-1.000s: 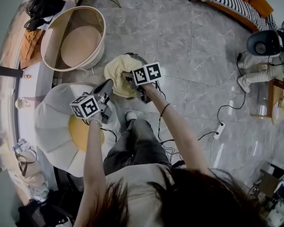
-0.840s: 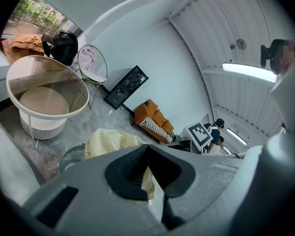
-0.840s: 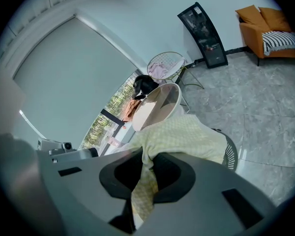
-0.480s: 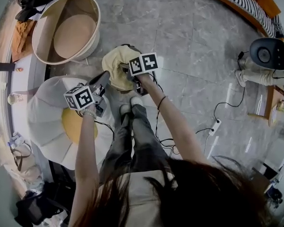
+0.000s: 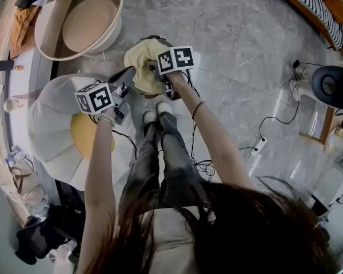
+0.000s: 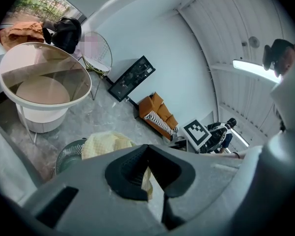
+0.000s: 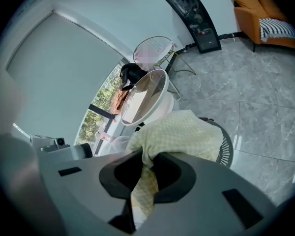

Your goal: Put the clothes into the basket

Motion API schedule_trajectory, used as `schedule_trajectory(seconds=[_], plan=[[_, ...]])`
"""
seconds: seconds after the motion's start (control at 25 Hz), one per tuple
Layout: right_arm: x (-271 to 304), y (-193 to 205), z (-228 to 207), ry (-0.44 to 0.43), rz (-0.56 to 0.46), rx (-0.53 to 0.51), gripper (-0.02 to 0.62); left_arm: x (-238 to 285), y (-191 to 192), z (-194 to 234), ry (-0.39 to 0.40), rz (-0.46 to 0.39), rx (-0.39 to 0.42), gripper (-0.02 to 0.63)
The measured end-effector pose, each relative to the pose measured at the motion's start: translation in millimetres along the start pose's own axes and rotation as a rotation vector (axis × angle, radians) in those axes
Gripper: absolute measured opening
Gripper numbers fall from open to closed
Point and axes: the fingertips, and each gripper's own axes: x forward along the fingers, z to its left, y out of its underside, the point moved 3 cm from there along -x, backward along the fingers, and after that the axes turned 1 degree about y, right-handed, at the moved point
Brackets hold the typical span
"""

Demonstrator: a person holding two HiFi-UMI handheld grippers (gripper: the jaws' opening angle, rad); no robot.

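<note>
A pale yellow checked cloth lies heaped over the mouth of a dark green slatted basket on the grey floor. My right gripper is at the cloth's right edge. In the right gripper view its jaws are shut on a fold of the cloth, which runs down onto the basket. My left gripper touches the cloth's left edge. In the left gripper view its jaws meet at the tips with a strip of cloth between them; the cloth covers the basket.
A large round white tub with a tan bottom stands beyond the basket at the upper left. A white petal-shaped seat with a yellow centre is at the left. The person's shoes stand just short of the basket. Cables and a power strip lie at the right.
Both grippers have come down together with the yellow cloth, which now rests lower over the basket's mouth. Neither grip has changed.
</note>
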Motion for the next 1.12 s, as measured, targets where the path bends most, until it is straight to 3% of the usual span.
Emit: schedule_trajectory(seconds=[0.44,0.68,1.12], plan=[[18.6,7.6,-24.8,0.052,0.015,0.078,0.051,10.5,9.3,14.1,-0.009,0.011,-0.031,0.011],[31.0,12.5,-29.5,0.059,0.054,0.088,0.156,10.7,16.8,20.2,-0.012,0.012,-0.061,0.011],[33.1,13.7,-26.3,0.031,0.018,0.117,0.156,7.6,25.0,30.7,-0.019,0.020,-0.087,0.011]])
